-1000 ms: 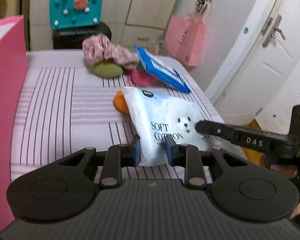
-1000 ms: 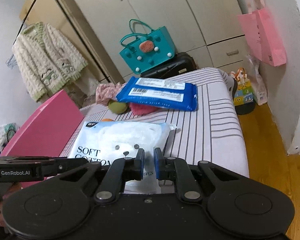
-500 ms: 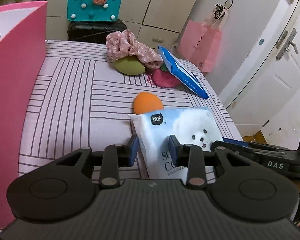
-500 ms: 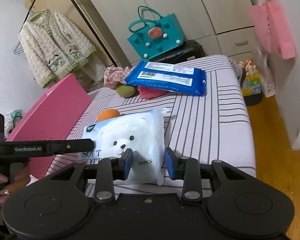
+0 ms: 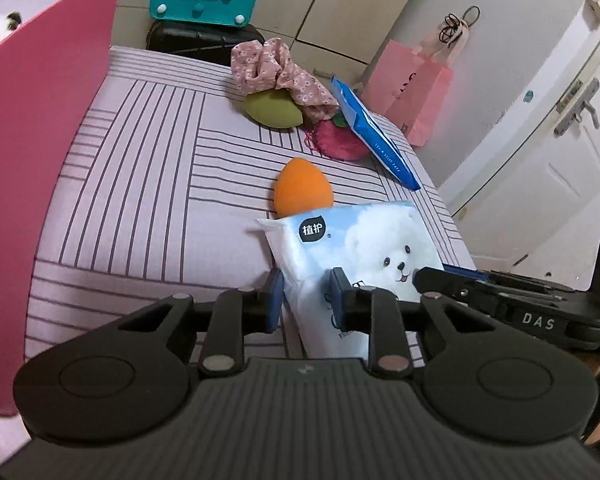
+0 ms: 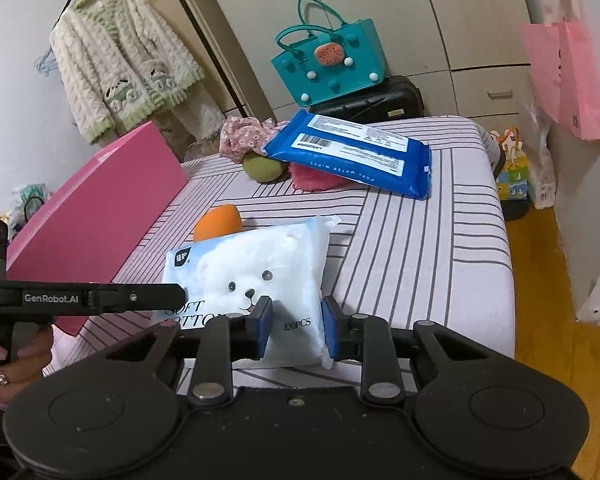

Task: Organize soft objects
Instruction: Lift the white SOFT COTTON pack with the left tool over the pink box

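Observation:
A white and blue soft cotton pack (image 5: 364,252) with a bear picture lies on the striped pink bed (image 5: 160,184); it also shows in the right wrist view (image 6: 260,268). My left gripper (image 5: 306,300) is open, its fingers on either side of the pack's near left edge. My right gripper (image 6: 296,326) is open around the pack's near right corner. An orange sponge (image 5: 302,190) lies just behind the pack. A green sponge (image 5: 274,109), floral scrunchie (image 5: 276,66), red puff (image 5: 336,140) and blue wipes pack (image 5: 374,132) lie at the far end.
A tall pink box (image 5: 40,120) stands along the bed's left side, also in the right wrist view (image 6: 96,220). A teal bag (image 6: 328,64) sits on a black suitcase (image 6: 376,98) behind the bed. A pink paper bag (image 5: 418,88) hangs near the white door (image 5: 540,128).
Both grippers have opened and drawn back a little along the cotton pack, which now lies flat on the bed. The orange sponge is more exposed.

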`<state>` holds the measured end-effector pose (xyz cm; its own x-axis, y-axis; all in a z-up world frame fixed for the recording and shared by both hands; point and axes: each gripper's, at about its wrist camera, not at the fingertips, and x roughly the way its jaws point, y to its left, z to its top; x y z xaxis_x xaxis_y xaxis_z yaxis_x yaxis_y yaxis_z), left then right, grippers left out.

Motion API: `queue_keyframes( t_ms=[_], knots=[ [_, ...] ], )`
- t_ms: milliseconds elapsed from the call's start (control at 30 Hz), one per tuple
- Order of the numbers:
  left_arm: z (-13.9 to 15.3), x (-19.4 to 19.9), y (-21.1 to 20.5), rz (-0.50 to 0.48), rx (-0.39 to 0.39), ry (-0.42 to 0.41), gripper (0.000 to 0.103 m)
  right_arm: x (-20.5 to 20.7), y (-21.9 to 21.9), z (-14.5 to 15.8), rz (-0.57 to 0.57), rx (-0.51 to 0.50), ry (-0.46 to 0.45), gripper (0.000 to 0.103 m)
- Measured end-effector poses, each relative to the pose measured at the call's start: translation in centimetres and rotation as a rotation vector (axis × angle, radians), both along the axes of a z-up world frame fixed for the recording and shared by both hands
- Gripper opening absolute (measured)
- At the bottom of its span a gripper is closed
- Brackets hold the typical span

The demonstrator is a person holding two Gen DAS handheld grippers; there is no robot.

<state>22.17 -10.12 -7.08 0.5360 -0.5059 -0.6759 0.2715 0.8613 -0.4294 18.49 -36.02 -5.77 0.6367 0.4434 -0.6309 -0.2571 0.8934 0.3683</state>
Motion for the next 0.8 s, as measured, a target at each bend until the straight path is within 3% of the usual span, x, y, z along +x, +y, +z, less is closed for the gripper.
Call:
queue_keyframes(
  t_ms=[100,267,467,633,800],
  knots=[
    [0.7,-0.6,0.0,-0.034,0.002,-0.006,0.023,-0.5,0.8,0.6,0.024,-0.03,0.004,0.032],
    [2.4,-2.3,0.7,-0.023,0.024,-0.105,0.023,-1.8,2.0,1.8,0.076,-0.004,0.031,0.032],
    [5.4,-4.0,1.5,-0.099,0.059,-0.179,0.023,-3.2,3.3,3.9,0.109,-0.026,0.048,0.032],
    [8.7,-5.4,2.4,-0.142,0.128,-0.266,0.023,-4.0,5.2,6.9,0.17,-0.07,0.011,0.035],
    [11.1,-5.8,4.9,-0.128,0.118,-0.282,0.023,-4.4,7.6,9.6,0.214,-0.115,-0.047,0.037]
  ],
)
